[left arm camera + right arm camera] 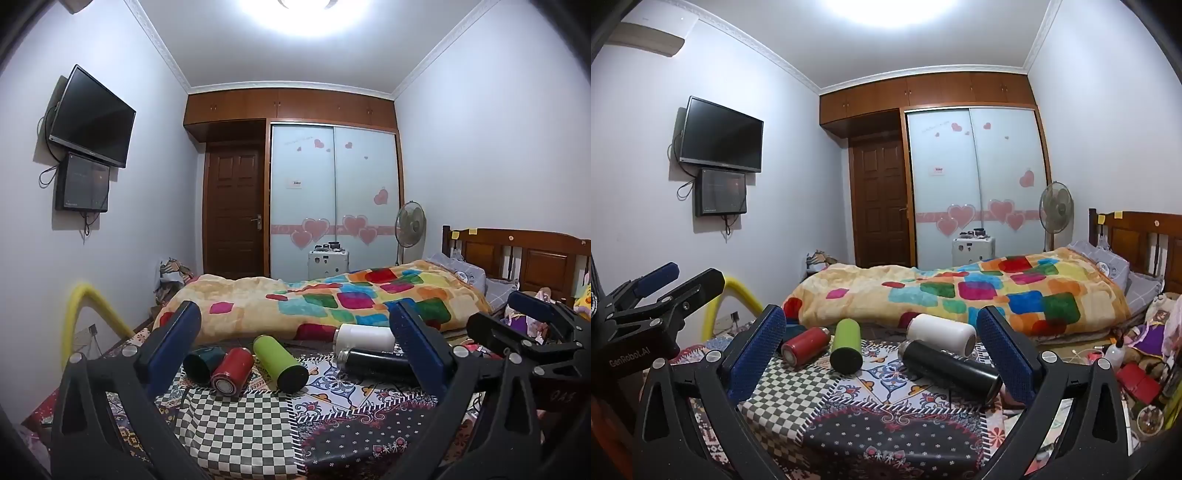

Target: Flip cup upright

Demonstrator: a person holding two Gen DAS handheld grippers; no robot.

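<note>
Several cups lie on their sides on a patterned cloth [236, 424]: a dark teal cup [201, 363], a red cup [232, 371], a green cup [280, 363], a white cup [364, 338] and a black cup [376, 362]. In the right wrist view I see the red cup [805, 345], the green cup [846, 345], the white cup [942, 334] and the black cup [949, 365]. My left gripper [295, 339] is open and empty, short of the cups. My right gripper [882, 339] is open and empty, also short of them.
A bed with a colourful blanket [332, 299] lies behind the cups. A yellow foam tube [85, 314] stands at the left. Clutter [1137, 354] lies at the right. The right gripper [528, 332] shows in the left view, the left gripper [653, 291] in the right view.
</note>
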